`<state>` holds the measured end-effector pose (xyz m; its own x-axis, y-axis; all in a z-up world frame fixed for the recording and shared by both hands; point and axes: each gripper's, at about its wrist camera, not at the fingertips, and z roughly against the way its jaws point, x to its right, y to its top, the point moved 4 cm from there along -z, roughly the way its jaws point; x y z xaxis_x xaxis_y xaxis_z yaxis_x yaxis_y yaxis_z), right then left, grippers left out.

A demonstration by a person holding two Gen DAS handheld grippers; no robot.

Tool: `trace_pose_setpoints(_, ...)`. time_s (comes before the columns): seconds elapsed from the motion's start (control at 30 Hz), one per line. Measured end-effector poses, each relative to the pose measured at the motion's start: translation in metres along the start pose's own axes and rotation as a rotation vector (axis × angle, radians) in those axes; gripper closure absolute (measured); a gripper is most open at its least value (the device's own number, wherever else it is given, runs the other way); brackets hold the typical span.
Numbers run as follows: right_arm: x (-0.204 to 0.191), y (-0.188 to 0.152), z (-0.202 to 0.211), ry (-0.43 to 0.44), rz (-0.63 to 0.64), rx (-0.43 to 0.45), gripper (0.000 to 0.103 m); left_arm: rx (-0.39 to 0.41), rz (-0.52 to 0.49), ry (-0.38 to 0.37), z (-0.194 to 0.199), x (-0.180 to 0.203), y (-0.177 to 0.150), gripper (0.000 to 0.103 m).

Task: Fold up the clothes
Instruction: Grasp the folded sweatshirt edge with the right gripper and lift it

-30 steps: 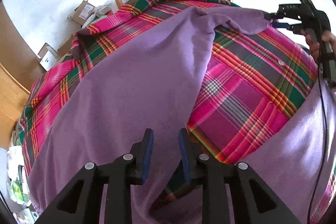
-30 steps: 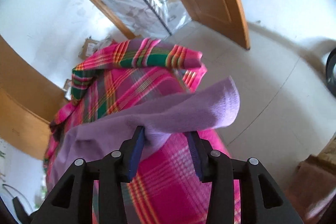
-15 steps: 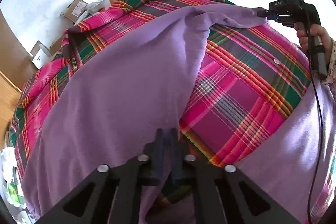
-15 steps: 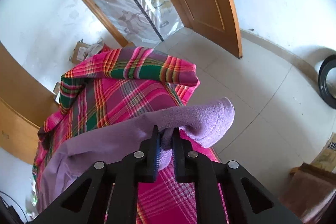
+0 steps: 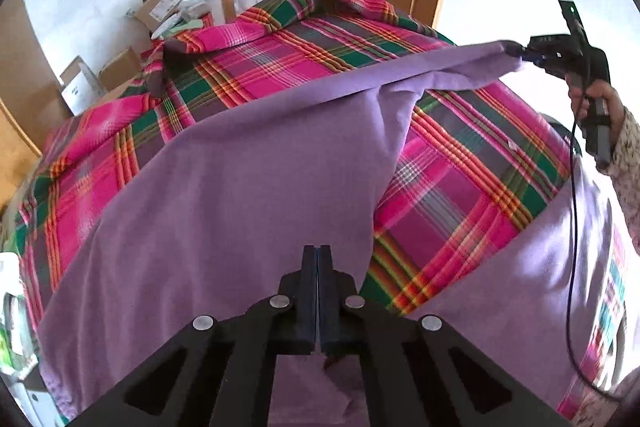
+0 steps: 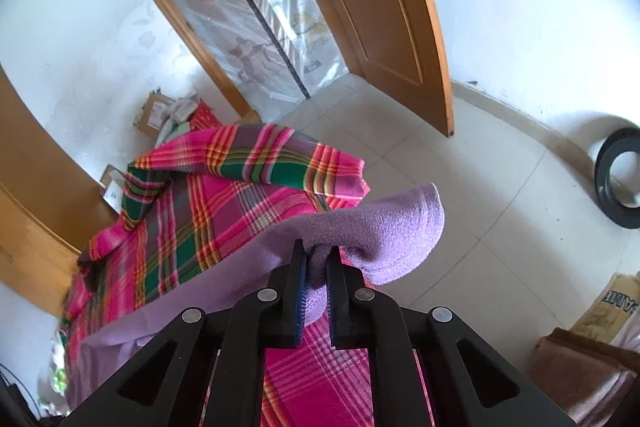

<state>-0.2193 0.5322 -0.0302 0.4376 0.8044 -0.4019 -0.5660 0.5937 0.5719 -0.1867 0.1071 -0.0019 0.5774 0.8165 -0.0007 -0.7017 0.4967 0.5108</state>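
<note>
Left wrist view: one purple garment (image 5: 248,179) lies spread across one pink, green and orange plaid cloth (image 5: 452,183) that covers the surface. The left tool (image 5: 317,255) has its two fingers pressed together on a fold of the garment at the near edge. One corner of the same garment is raised at far right, stretched taut to the right tool (image 5: 520,53), which is gripped by one hand (image 5: 592,99) in a patterned sleeve (image 5: 628,163). One black cable (image 5: 572,227) hangs from that tool. A second area of purple fabric lies at near right; whether it is part of the same garment cannot be told.

Right wrist view: the right tool (image 6: 317,259) pinches a bunched purple corner (image 6: 392,231) between its two fingers, with a narrow gap filled by fabric. The plaid cloth (image 6: 248,187) is below and to the left. One wooden door (image 6: 384,11) stands open at far centre. Cardboard boxes (image 6: 154,113) sit against the far left wall, count uncertain. One black ring (image 6: 618,183) leans at the right wall on the tiled floor (image 6: 480,227).
</note>
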Motion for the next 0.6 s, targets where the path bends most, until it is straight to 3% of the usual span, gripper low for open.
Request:
trace_pose_setpoints(0.07,0.002,-0.003,-0.003,-0.006,-0.016,-0.008,0.094,0.009,-0.040,0.008,-0.003,0.013,0.002,0.088)
trace_pose_setpoints(0.17,0.004,-0.006,-0.006,-0.013,-0.022,-0.018,0.094,0.015,-0.114,0.012,-0.007,0.032,0.003,0.078)
trace_pose_setpoints(0.3,0.005,-0.008,-0.006,-0.015,-0.015,-0.021,0.094,-0.001,-0.207,0.057,-0.018,0.048,0.000,0.077)
trace_pose_setpoints(0.53,0.006,-0.010,-0.006,-0.014,0.000,-0.021,0.094,-0.047,-0.130,0.182,-0.040,0.031,0.010,0.073)
trace_pose_setpoints(0.6,0.006,-0.009,-0.007,-0.015,0.002,-0.021,0.094,-0.045,-0.118,0.183,-0.042,0.029,0.012,0.074)
